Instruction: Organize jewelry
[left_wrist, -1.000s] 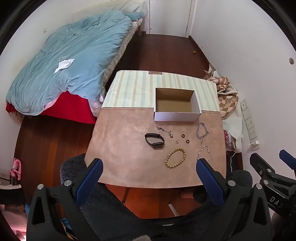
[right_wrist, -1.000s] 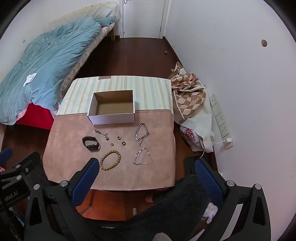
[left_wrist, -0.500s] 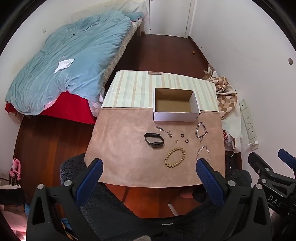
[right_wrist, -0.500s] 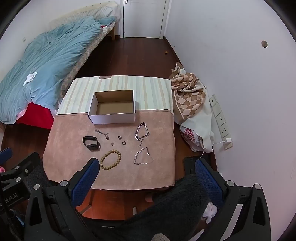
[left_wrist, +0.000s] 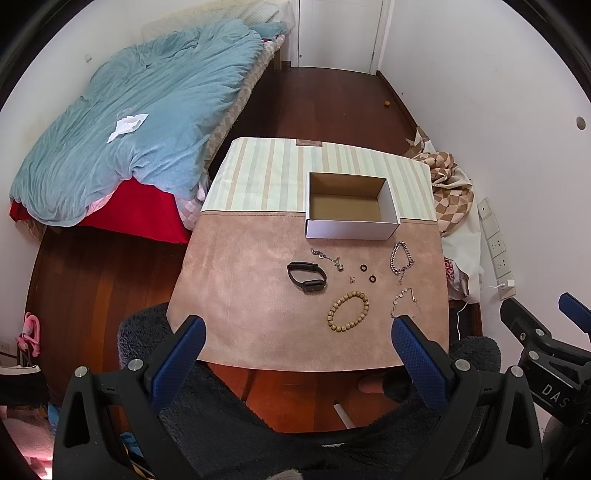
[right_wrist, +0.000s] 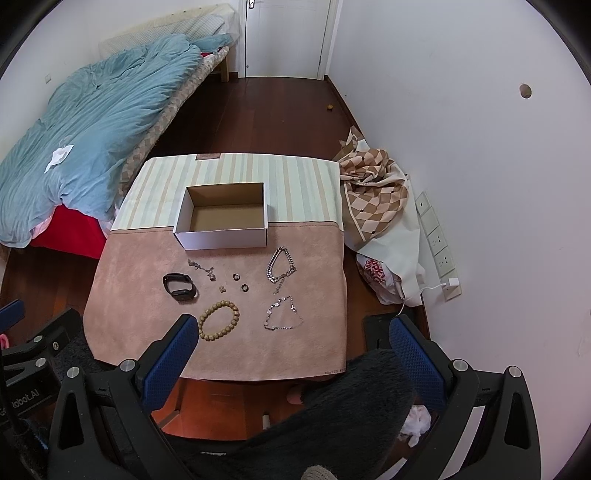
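An open white cardboard box (left_wrist: 351, 225) (right_wrist: 221, 238) stands empty on the table. In front of it lie a black wristband (left_wrist: 306, 277) (right_wrist: 180, 287), a wooden bead bracelet (left_wrist: 348, 311) (right_wrist: 218, 319), a thick silver chain (left_wrist: 401, 257) (right_wrist: 280, 264), a thin silver chain (left_wrist: 405, 303) (right_wrist: 283, 314), a small silver charm chain (left_wrist: 327, 255) (right_wrist: 201, 267) and two dark rings (left_wrist: 368, 273) (right_wrist: 240, 281). My left gripper (left_wrist: 295, 339) and right gripper (right_wrist: 291, 339) are both open and empty, held high above the table's near edge.
The table (left_wrist: 236, 295) has a pink and striped cloth. A bed with a blue duvet (left_wrist: 129, 129) stands at the left. A checked cloth bag (right_wrist: 373, 192) lies by the right wall. A dark fuzzy stool (right_wrist: 351, 406) is below the grippers.
Both grippers have drifted very slightly; the jewelry and box have not moved.
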